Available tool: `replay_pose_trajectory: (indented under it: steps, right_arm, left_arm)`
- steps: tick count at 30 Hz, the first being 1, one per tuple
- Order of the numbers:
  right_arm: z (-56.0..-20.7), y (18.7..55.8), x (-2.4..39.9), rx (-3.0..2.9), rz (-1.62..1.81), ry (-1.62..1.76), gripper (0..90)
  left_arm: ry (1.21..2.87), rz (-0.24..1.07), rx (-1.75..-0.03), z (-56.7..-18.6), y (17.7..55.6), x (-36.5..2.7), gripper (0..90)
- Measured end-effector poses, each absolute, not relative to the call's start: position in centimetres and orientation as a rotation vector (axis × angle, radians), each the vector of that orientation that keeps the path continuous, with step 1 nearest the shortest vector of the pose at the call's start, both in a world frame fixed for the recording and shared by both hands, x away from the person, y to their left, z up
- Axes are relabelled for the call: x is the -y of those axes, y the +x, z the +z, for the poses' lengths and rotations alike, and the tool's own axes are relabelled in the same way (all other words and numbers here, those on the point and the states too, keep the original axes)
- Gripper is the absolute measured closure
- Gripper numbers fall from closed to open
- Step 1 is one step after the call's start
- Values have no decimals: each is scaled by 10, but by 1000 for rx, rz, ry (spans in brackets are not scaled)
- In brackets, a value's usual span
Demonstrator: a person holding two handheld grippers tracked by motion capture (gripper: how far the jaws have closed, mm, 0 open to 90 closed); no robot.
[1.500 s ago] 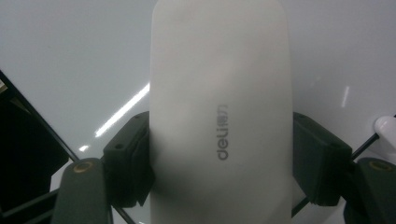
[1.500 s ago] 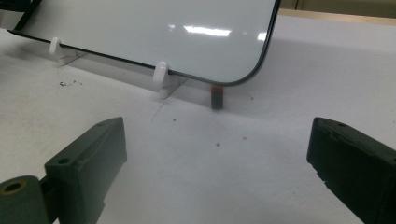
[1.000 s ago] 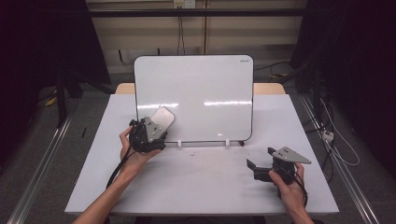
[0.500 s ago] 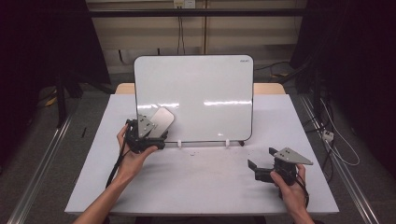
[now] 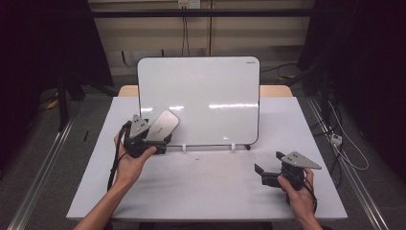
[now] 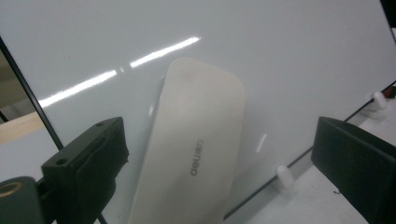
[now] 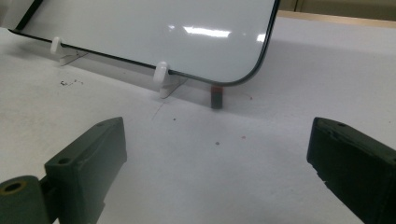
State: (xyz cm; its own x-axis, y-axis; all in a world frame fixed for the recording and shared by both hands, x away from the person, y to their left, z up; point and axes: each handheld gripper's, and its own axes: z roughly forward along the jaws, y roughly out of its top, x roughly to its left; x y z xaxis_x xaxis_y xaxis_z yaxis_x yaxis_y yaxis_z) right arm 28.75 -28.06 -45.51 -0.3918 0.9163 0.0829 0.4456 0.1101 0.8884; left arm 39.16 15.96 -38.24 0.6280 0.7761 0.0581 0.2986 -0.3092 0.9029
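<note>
A white eraser [image 5: 163, 125] with grey lettering lies flat against the lower left of the upright whiteboard [image 5: 198, 96]. My left gripper [image 5: 160, 140] is just below and in front of it. In the left gripper view the eraser [image 6: 196, 140] stands between the two black jaws with a gap on each side. These jaws have just been opening, and my left gripper [image 6: 219, 177] is open. My right gripper [image 5: 264, 173] rests near the table's front right, open, with bare table between the jaws of my right gripper [image 7: 215, 168].
The whiteboard [image 7: 154, 23] stands on small white clip feet [image 7: 161, 77] on the white table [image 5: 210, 196]. A small dark block [image 7: 216, 98] sits under its lower right corner. Dark floor, rails and cables surround the table.
The left gripper has drawn slightly back and to the left of the eraser, which stays on the board. The right hand has kept still.
</note>
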Motion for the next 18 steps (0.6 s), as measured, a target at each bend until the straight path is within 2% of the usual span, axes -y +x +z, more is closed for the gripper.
replay_pose_trajectory:
  steps: [7, 18]
  right_arm:
    - [-455, 288, 280, -1896, 1238, 1319, 47]
    - [-456, 288, 281, -1894, 1238, 1321, 47]
  left_arm:
    - [1856, 579, -848, -374, 383, -172, 34]
    - [1873, 626, -878, -379, 367, -182, 37]
